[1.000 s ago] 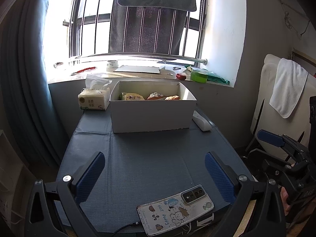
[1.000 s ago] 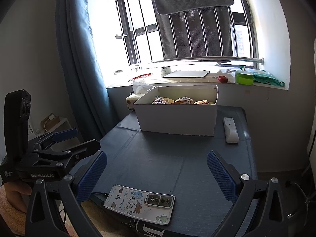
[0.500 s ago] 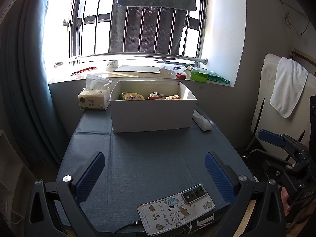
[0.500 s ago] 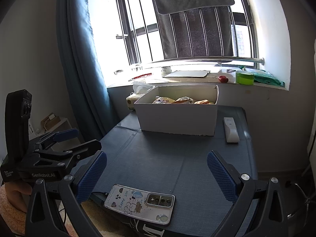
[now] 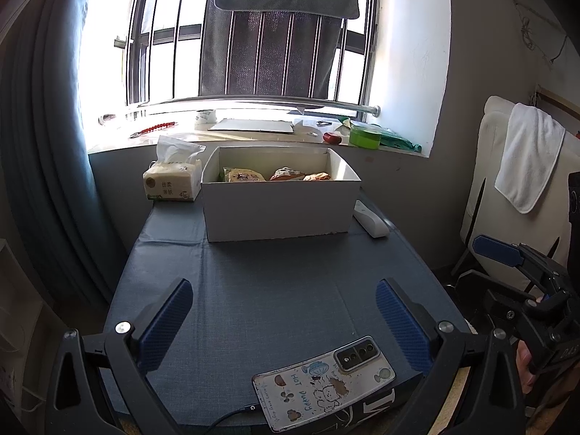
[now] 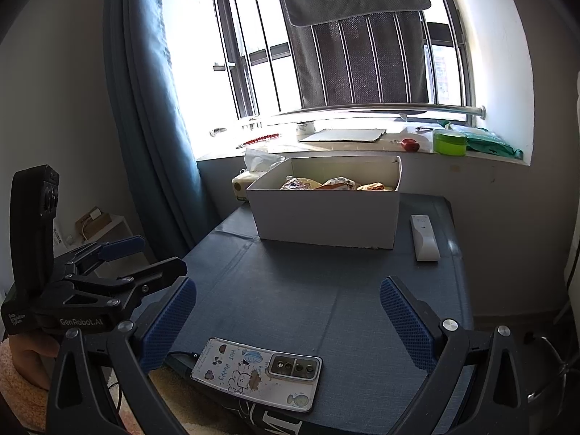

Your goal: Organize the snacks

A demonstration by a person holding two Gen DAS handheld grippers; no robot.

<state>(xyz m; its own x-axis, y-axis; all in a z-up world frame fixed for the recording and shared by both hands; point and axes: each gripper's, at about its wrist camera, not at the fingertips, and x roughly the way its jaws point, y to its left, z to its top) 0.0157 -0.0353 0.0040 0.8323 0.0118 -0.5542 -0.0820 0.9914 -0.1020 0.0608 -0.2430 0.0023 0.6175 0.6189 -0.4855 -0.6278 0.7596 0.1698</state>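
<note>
A white cardboard box [image 5: 279, 210] stands at the far end of the blue-grey table [image 5: 268, 290]; it also shows in the right wrist view [image 6: 326, 214]. Several wrapped snacks [image 5: 279, 174] lie inside it, partly hidden by its front wall, and show in the right wrist view [image 6: 335, 183] too. My left gripper [image 5: 284, 320] is open and empty above the table's near end. My right gripper [image 6: 288, 320] is open and empty there too. Each gripper appears at the edge of the other's view, the right one [image 5: 522, 279] and the left one [image 6: 108, 275].
A phone in a cartoon case [image 5: 322, 380] lies at the near table edge with a cable attached. A white remote [image 6: 423, 237] lies right of the box. A tissue pack [image 5: 172, 179] stands left of it. A windowsill with clutter and a curtain [image 6: 152, 108] are behind.
</note>
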